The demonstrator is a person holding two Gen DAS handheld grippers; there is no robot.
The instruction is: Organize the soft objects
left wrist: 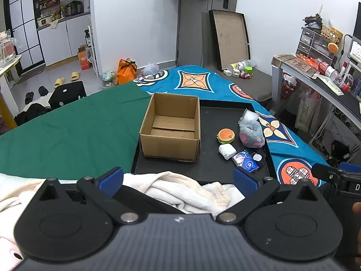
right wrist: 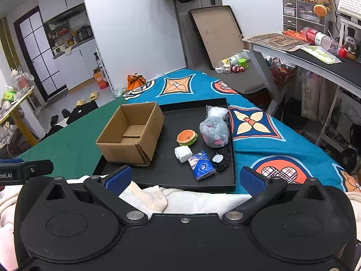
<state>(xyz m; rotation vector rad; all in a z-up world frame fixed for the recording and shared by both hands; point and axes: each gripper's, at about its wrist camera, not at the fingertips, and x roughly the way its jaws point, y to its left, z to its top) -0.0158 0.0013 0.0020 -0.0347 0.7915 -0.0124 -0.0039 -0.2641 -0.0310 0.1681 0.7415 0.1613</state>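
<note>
An open, empty cardboard box [left wrist: 170, 126] [right wrist: 132, 133] stands on the left part of a black tray [left wrist: 209, 164] [right wrist: 171, 169] on the bed. To its right lie a burger toy [left wrist: 225, 135] [right wrist: 186, 137], a grey plush [left wrist: 251, 132] [right wrist: 214, 131], a white soft bun [left wrist: 227, 151] [right wrist: 183, 154], a blue tissue pack [left wrist: 246, 160] [right wrist: 201, 164] and a small black pouch [left wrist: 259, 158] [right wrist: 220, 160]. My left gripper [left wrist: 178, 180] is open and empty, near the tray's front edge. My right gripper [right wrist: 185, 179] is open and empty, also short of the tray.
A cream blanket [left wrist: 180, 189] [right wrist: 158, 196] lies under both grippers. The bed has a green sheet [left wrist: 67, 135] on the left and a blue patterned cover [left wrist: 203, 81] on the right. A desk [right wrist: 315, 61] stands to the right.
</note>
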